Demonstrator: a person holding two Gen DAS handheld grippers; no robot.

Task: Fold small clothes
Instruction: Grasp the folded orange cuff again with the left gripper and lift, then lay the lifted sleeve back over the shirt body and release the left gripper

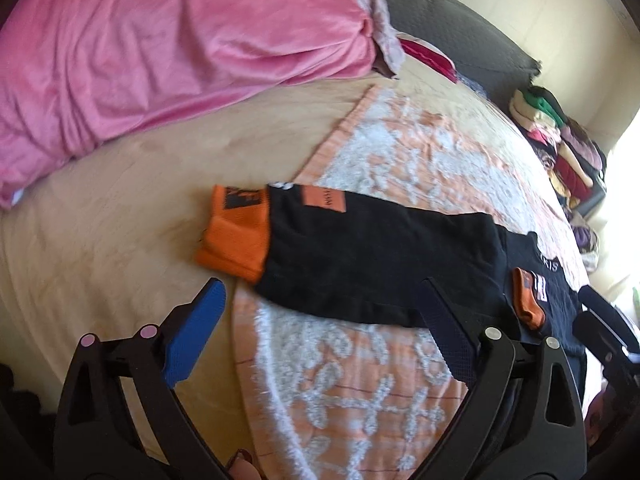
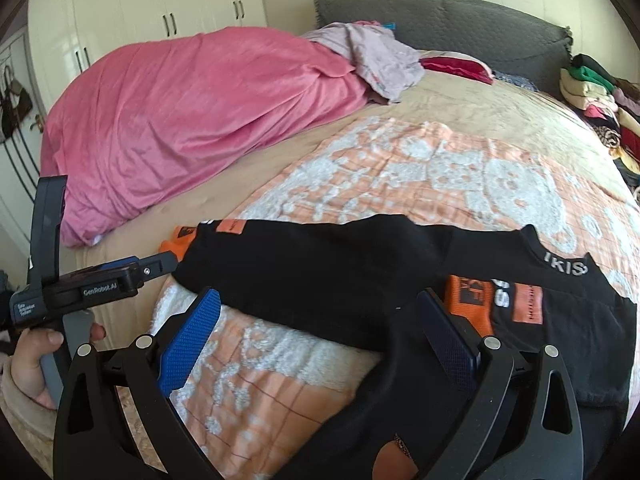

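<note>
1. The left gripper (image 1: 320,320) is standing with its jaws spread wide, nothing between the pads; it is hanging over the towel (image 1: 360,380), just short of the shirt's near hem.
2. The right gripper (image 2: 320,328) is also standing spread, the pads not pressing on anything; the shirt's hem is lying under the gap between them, and its right finger (image 2: 452,344) is sitting just beside an orange cuff (image 2: 472,300).
3. The shirt (image 1: 368,264), black with orange cuffs, is lying flat across the towel, both sleeves folded in over the body.
4. One cuff (image 1: 236,236) is reaching past the towel's edge onto the sheet (image 1: 100,240); the other is lying on the body near the collar, which is showing white letters (image 2: 568,266).
5. A hand (image 2: 28,360) in a fuzzy cream sleeve is gripping the left gripper's handle at the left edge of the right wrist view.
6. A pink blanket (image 1: 160,48) is lying heaped well beyond the shirt, with a pale garment (image 2: 380,60) bunched at its far end.
7. A grey headboard (image 2: 440,20) is standing behind, a stack of clothes (image 2: 592,92) is sitting at the bed's far right, and white cupboards (image 2: 160,0) are lining the wall.
</note>
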